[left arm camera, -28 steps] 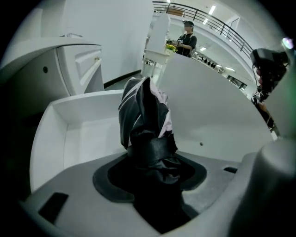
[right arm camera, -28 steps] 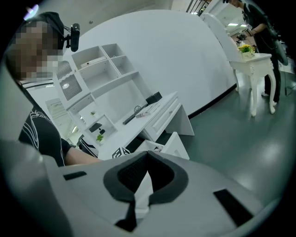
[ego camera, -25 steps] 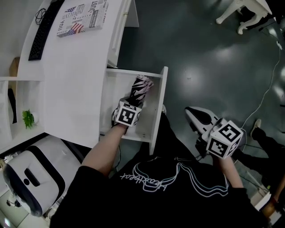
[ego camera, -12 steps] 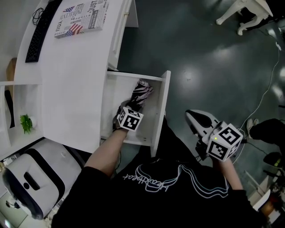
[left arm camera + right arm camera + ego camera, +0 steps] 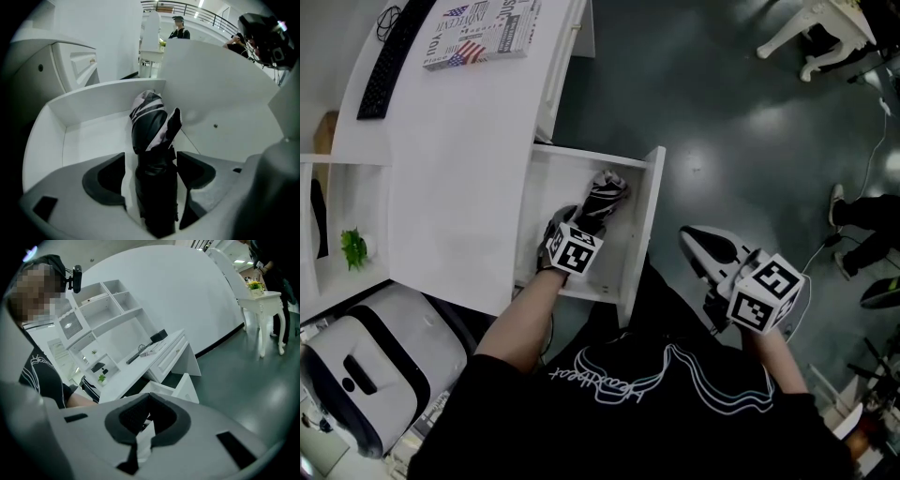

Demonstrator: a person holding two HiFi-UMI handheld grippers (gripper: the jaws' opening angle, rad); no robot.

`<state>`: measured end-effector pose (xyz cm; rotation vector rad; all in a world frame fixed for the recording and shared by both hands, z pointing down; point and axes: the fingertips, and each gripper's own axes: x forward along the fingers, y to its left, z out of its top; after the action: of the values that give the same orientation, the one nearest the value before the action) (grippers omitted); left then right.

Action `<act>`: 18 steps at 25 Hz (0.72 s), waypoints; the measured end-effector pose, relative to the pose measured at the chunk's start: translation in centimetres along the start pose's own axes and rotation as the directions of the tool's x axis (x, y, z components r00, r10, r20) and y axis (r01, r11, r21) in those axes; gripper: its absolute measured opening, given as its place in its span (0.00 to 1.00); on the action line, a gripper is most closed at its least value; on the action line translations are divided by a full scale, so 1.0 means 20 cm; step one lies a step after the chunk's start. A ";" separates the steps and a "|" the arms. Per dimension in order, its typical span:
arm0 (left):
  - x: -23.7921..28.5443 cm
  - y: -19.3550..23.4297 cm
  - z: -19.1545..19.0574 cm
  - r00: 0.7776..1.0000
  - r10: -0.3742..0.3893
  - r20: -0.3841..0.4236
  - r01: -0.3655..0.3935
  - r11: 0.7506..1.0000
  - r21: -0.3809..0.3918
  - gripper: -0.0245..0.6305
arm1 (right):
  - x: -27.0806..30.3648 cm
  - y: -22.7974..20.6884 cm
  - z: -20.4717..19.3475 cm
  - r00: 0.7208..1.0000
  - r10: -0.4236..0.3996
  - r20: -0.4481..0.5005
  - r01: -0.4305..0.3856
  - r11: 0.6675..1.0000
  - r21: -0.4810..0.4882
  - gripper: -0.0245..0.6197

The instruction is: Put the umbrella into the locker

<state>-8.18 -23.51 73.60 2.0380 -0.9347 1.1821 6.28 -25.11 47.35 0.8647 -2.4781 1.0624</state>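
Left gripper (image 5: 151, 164): jaws opening, pads just clear of umbrella (image 5: 149, 123) between them, inside locker (image 5: 652, 211). Right gripper (image 5: 149, 398): jaws together, empty, at 4 o'clock of locker.

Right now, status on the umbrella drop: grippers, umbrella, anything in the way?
Left gripper jaws opening, umbrella between them. Umbrella inside the open locker. Right gripper shut, empty, clear of the locker. No obstruction seen.
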 end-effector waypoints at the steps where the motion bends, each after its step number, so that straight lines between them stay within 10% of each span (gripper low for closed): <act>1: -0.03 0.00 0.02 1.000 -0.001 0.020 0.001 1.000 -0.007 0.55 | 0.00 0.01 0.00 1.000 0.005 0.004 -0.005 1.000 -0.004 0.05; 9: -0.49 -0.03 0.35 0.949 0.005 0.314 0.035 0.992 -0.121 0.55 | -0.02 0.15 0.06 0.997 0.030 0.069 -0.026 0.998 -0.055 0.05; 18: -1.40 -0.24 0.60 0.782 -0.140 0.608 0.263 0.958 -0.118 0.38 | -0.15 0.52 0.26 0.971 0.135 0.197 -0.100 0.979 -0.180 0.04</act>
<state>-8.58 -22.40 42.77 2.3100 -1.0260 0.2965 1.77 -22.04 36.71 0.8234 -2.7775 0.8178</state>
